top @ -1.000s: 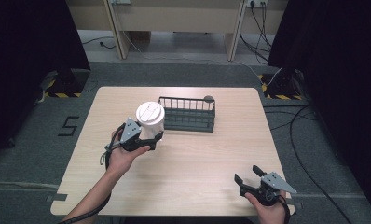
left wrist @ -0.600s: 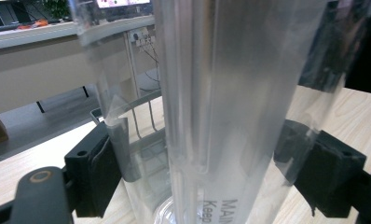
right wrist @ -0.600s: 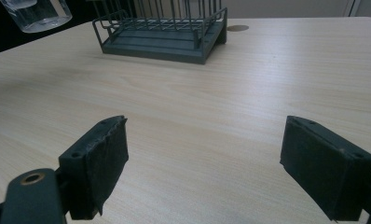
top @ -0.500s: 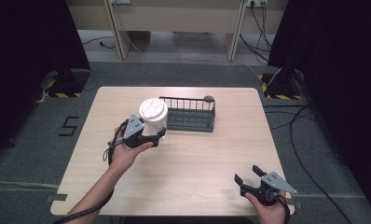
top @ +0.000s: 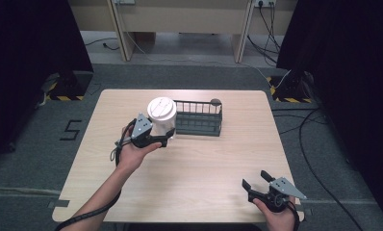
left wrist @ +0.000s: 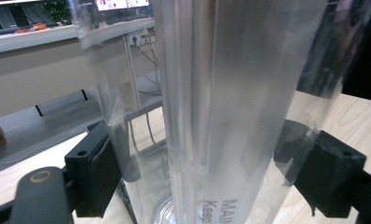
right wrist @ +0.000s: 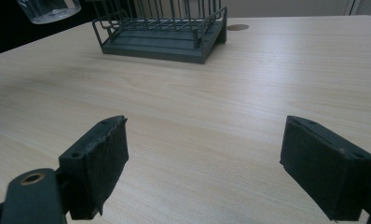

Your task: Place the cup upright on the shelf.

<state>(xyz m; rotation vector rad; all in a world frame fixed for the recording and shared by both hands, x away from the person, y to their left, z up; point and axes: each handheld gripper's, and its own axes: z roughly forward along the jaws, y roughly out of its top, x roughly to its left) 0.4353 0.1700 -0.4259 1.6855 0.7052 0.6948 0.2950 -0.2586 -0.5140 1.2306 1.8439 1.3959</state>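
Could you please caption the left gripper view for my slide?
Left gripper clamps a clear plastic cup beside the wire rack.

The right gripper (right wrist: 207,172) hovers low over the pale wood-grain table (right wrist: 249,93), its two black padded jaws spread wide apart with bare tabletop between them. Farther off stands a dark grey wire rack with a flat tray base (right wrist: 162,39), and just beyond its right corner lies a small round dark disc (right wrist: 237,27). At the top left corner hangs the bottom of a clear plastic container (right wrist: 48,10), raised off the table.
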